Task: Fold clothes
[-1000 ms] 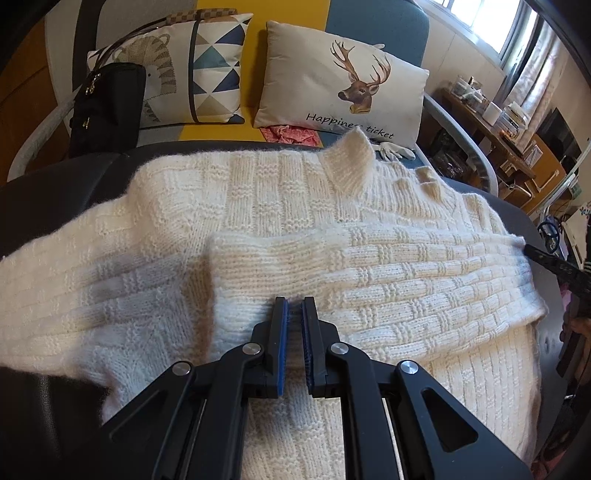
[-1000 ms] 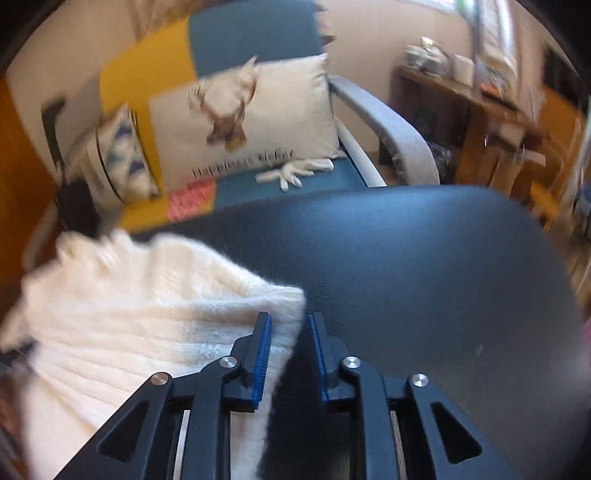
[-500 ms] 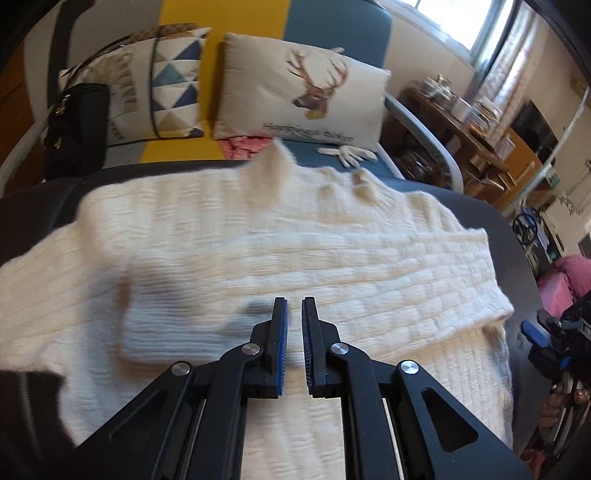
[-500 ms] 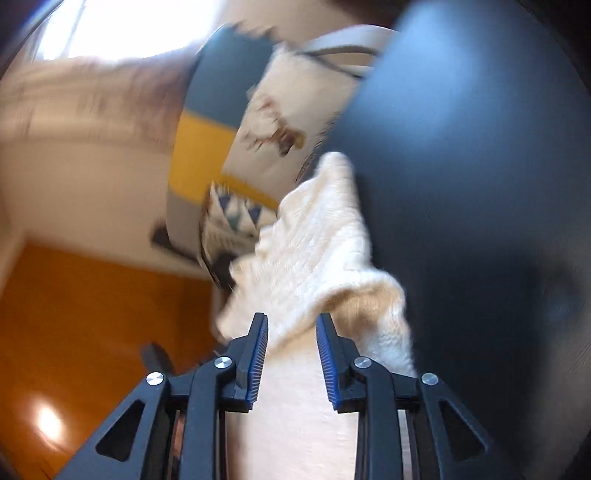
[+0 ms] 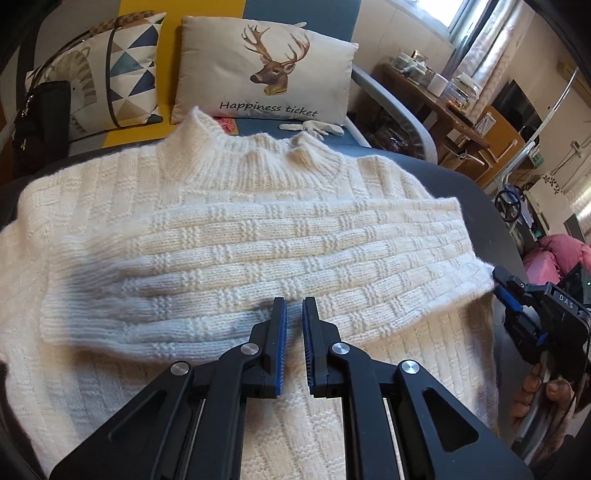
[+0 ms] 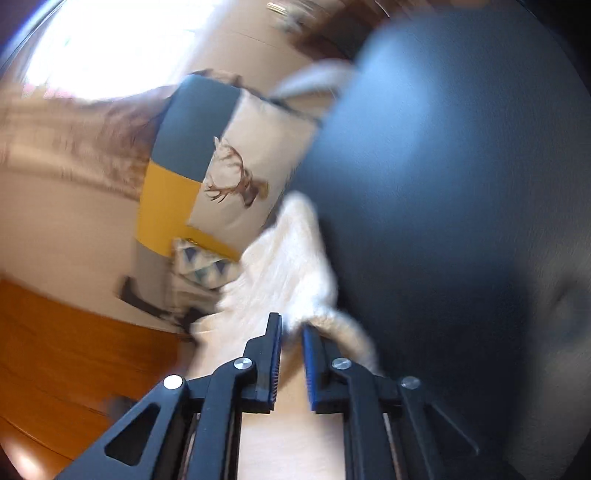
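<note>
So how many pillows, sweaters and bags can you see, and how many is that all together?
Pillows: 2, the deer pillow and the triangle pillow
Sweaters: 1, the white sweater
Bags: 1, the black bag
Total: 4

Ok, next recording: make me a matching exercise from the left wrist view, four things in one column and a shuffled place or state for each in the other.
Things:
1. cream sweater
2. deer cushion
3. black handbag
4. white glove

Places or states:
A. lying flat on the blue seat of the sofa
B. at the far left edge, beside the triangle-pattern cushion
C. spread on the dark surface, one sleeve folded across the chest
D. propped upright against the sofa back

Pairs: 1-C, 2-D, 3-B, 4-A
</note>
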